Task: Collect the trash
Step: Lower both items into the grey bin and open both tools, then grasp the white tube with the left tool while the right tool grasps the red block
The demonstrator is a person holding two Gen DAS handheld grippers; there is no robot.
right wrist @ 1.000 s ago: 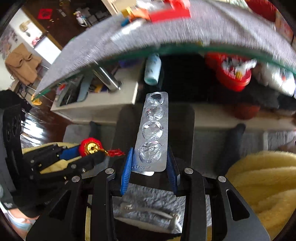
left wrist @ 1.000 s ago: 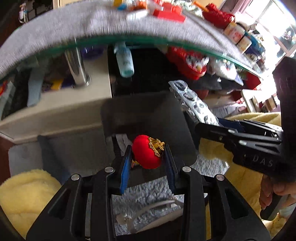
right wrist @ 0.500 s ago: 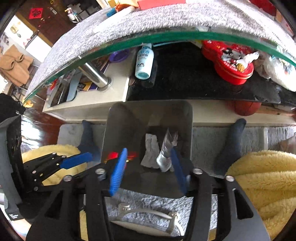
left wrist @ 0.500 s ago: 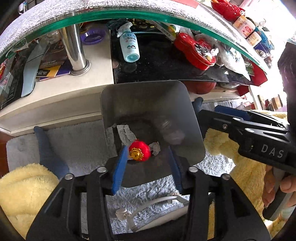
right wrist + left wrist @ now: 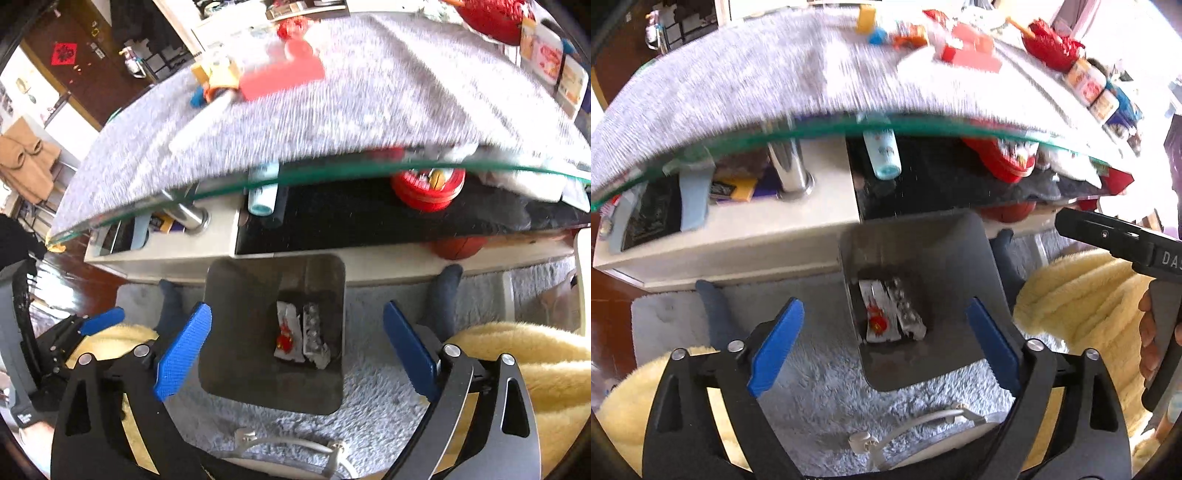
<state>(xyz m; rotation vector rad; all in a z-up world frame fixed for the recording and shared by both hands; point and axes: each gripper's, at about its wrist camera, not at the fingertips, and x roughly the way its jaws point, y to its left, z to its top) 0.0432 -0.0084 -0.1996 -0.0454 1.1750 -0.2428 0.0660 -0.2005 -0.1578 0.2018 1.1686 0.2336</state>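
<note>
A grey square trash bin (image 5: 945,243) (image 5: 243,280) stands on the rug below the glass table edge. On its bottom lie a red ball ornament (image 5: 878,323) (image 5: 284,341), a silver pill blister pack (image 5: 905,306) (image 5: 313,328) and a white paper scrap (image 5: 870,291). My left gripper (image 5: 884,347) is open and empty above the bin's near side. My right gripper (image 5: 295,349) is open and empty above the bin. The right gripper also shows at the right of the left wrist view (image 5: 1115,236).
A glass table (image 5: 332,173) with a grey cloth (image 5: 738,81) carries red boxes, tins and small items. A lower shelf (image 5: 738,229) holds a bottle (image 5: 882,155), a red tin (image 5: 428,188) and magazines. Yellow fleece (image 5: 517,354) lies on both sides. A white cable (image 5: 923,421) lies on the rug.
Both grippers opened wide and rose. The red ornament and the blister pack dropped into the bin and now lie on its bottom.
</note>
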